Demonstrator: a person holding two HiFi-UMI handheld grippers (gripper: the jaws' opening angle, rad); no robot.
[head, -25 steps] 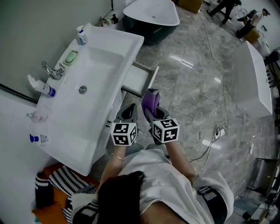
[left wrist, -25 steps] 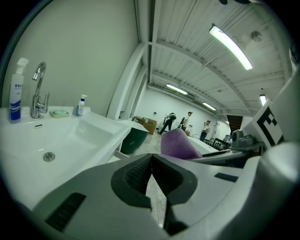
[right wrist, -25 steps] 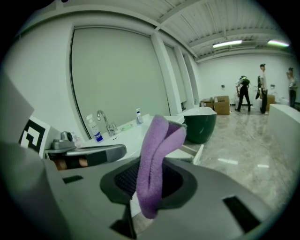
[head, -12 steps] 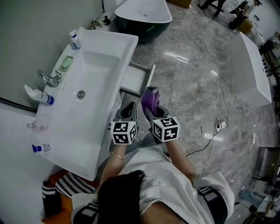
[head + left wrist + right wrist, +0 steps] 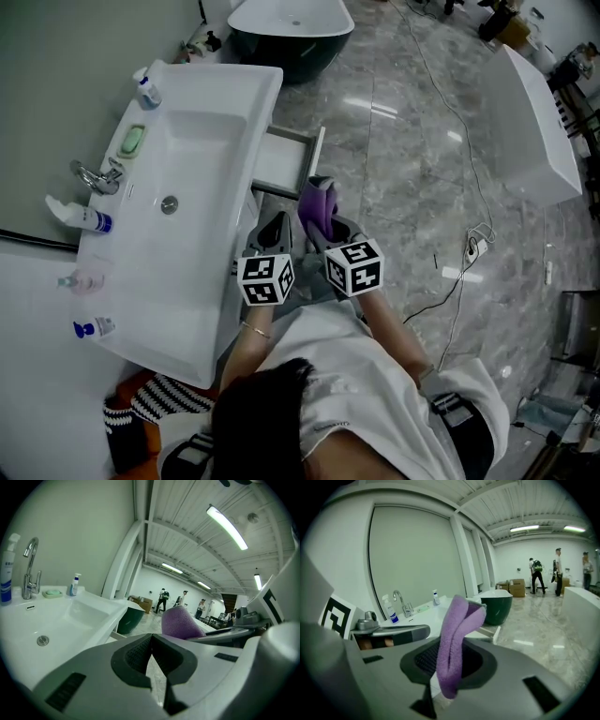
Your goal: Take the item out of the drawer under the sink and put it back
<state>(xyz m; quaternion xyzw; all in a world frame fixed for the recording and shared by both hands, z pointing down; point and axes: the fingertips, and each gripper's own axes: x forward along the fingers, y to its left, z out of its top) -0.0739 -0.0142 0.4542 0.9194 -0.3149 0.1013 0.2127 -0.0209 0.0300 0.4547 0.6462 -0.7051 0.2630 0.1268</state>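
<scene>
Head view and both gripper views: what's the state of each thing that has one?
drawer: pulled out from under the sink, open
purple cloth: out of the drawer, folded over, clamped and sticking up
right gripper: jaws shut on the purple cloth
left gripper: jaws shut, nothing between them
tap: no water stream visible

Ceiling strip lights light the room brightly and evenly. Their glare lies in pale patches on the polished floor, and the white sink looks almost washed out. Shadows are soft. Both gripper views bulge fisheye-fashion with black corners, and their nearest foreground is blurred.
</scene>
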